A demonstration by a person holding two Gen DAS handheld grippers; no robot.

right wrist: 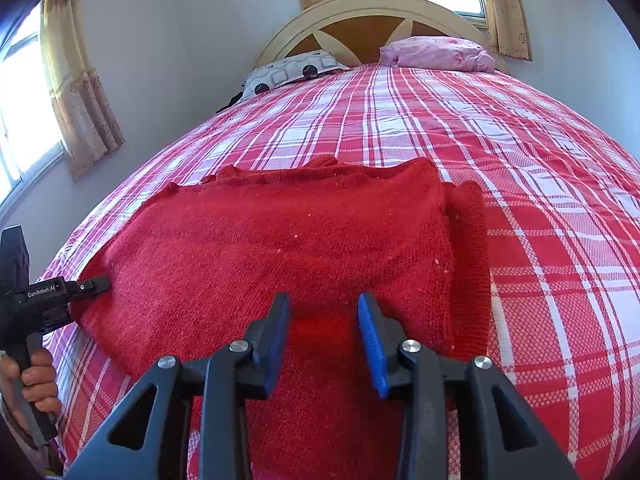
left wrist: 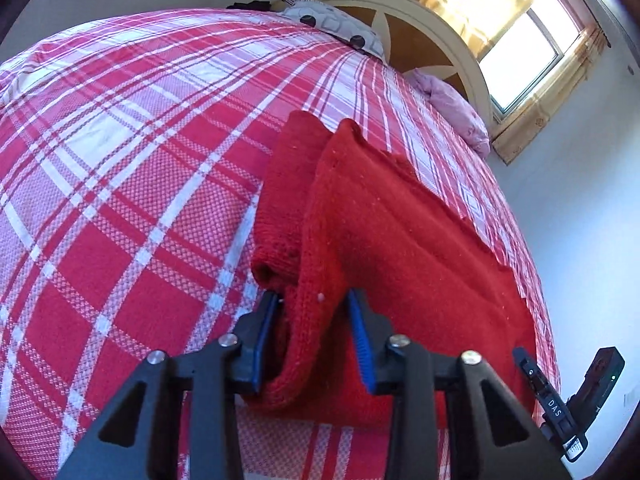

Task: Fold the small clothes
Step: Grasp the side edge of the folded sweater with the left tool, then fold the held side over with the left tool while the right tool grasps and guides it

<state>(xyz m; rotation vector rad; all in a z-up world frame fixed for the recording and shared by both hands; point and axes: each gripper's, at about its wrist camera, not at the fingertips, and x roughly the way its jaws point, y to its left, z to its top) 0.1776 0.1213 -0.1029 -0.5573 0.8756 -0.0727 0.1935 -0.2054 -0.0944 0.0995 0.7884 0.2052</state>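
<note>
Now the left gripper pinches a raised fold of the red sweater at its left edge, pads pressing the knit. That sweater lies flat near the bed's front edge. At its front hem the right gripper stands partly open over the knit, pads not pressing it.

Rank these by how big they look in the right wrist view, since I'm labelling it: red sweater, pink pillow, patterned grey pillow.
1. red sweater, by far the largest, though it lies nearest the camera.
2. pink pillow and patterned grey pillow look about alike; both sit far off at the headboard, so I won't rank them.
</note>
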